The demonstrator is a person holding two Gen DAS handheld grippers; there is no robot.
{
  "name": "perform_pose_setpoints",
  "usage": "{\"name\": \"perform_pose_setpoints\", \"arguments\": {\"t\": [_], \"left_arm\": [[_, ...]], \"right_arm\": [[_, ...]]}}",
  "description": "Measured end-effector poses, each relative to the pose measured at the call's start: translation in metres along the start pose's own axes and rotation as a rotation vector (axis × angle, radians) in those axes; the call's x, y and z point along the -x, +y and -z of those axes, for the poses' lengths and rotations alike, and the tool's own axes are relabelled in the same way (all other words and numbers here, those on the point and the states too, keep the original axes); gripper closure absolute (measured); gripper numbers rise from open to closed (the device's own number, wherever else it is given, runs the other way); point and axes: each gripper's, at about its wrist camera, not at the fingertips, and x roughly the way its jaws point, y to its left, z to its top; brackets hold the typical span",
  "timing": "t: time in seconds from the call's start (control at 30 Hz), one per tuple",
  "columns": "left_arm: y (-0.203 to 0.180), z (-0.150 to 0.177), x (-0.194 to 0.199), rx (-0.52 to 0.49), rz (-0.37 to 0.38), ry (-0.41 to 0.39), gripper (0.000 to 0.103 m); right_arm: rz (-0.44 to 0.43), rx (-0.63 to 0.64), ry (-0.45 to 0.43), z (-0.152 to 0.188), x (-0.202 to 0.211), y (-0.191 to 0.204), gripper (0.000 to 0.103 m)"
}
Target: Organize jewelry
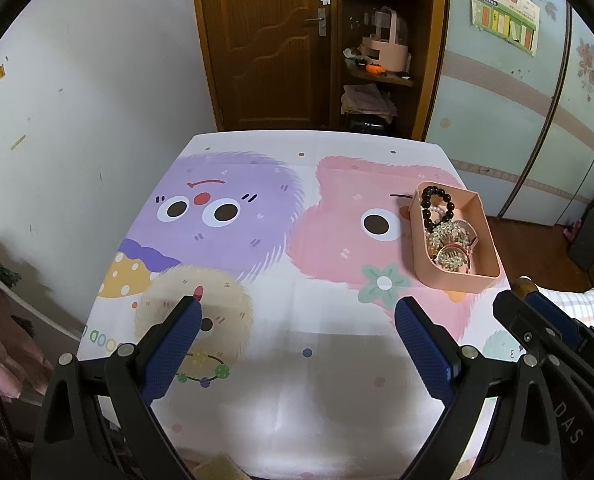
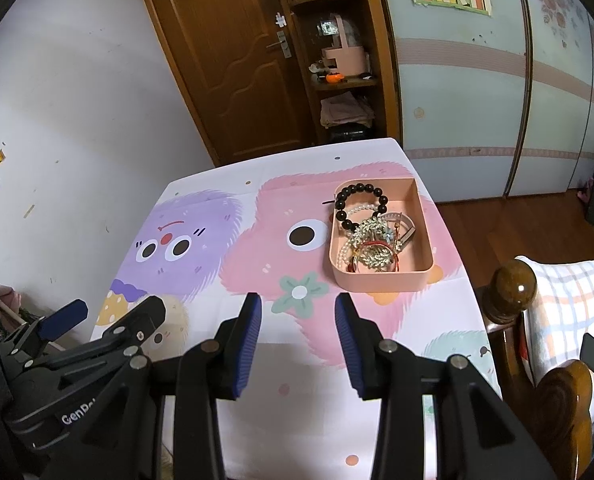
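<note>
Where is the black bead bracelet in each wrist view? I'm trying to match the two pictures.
Left wrist view: the black bead bracelet lies at the far end of the pink tray, right of centre.
Right wrist view: the bracelet is in the tray's far left corner, above centre.
Shared landmark: the green flower printed on the tablecloth, just left of the tray's near end.

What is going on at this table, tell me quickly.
A person is tidying jewelry with two tools. The left hand-held gripper and right hand-held gripper both hover open and empty over the cartoon tablecloth. The pink tray holds a black bead bracelet, pearl strands and gold pieces in a tangle. No loose jewelry shows on the cloth.
</note>
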Motion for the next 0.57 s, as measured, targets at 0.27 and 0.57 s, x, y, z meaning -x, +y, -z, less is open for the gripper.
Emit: {"name": "perform_pose_setpoints", "arguments": {"t": [0.27,0.57], "left_arm": [[0.0018,0.0038,-0.0018,0.008,0.008,0.014,0.007],[0.0053,0.0054,-0.0043,0.013,0.011,0.028,0.007]], "right_arm": [[0.000,-0.004,0.005,0.0034,-0.0001,0.0001,0.064],[0.003,-0.005,0.007,0.0057,0.0001,-0.0004,0.064]]}}
